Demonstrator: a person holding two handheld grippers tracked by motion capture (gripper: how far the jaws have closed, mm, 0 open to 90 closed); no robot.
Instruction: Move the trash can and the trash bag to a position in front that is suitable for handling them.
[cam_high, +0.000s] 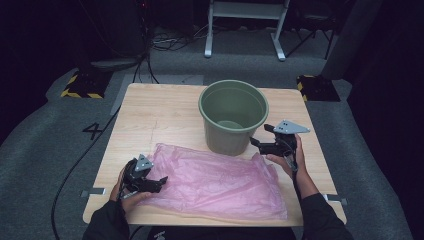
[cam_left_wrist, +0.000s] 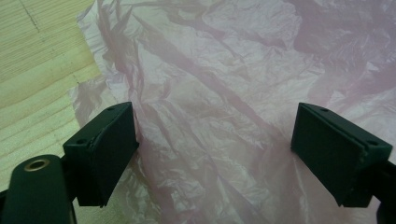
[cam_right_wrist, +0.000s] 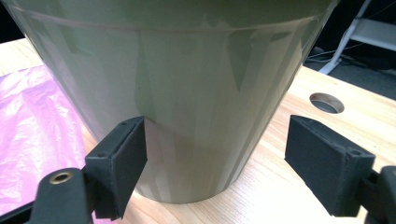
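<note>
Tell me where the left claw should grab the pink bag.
Probably the near-left corner of the bag, coming in from the left edge. The bag lies flat and crumpled on the table; its raised wrinkles there give a fold to pinch. The left claw is open right over it.

Beyond the right claw (cam_right_wrist: 215, 161) the green bucket (cam_right_wrist: 177, 93) is cut off at the top edge of the right gripper view, its rim unseen, while past the left claw (cam_left_wrist: 215, 154) the pink plastic bag (cam_left_wrist: 224, 84) is cropped by the top, right and bottom edges, its opening undetermined.
</note>
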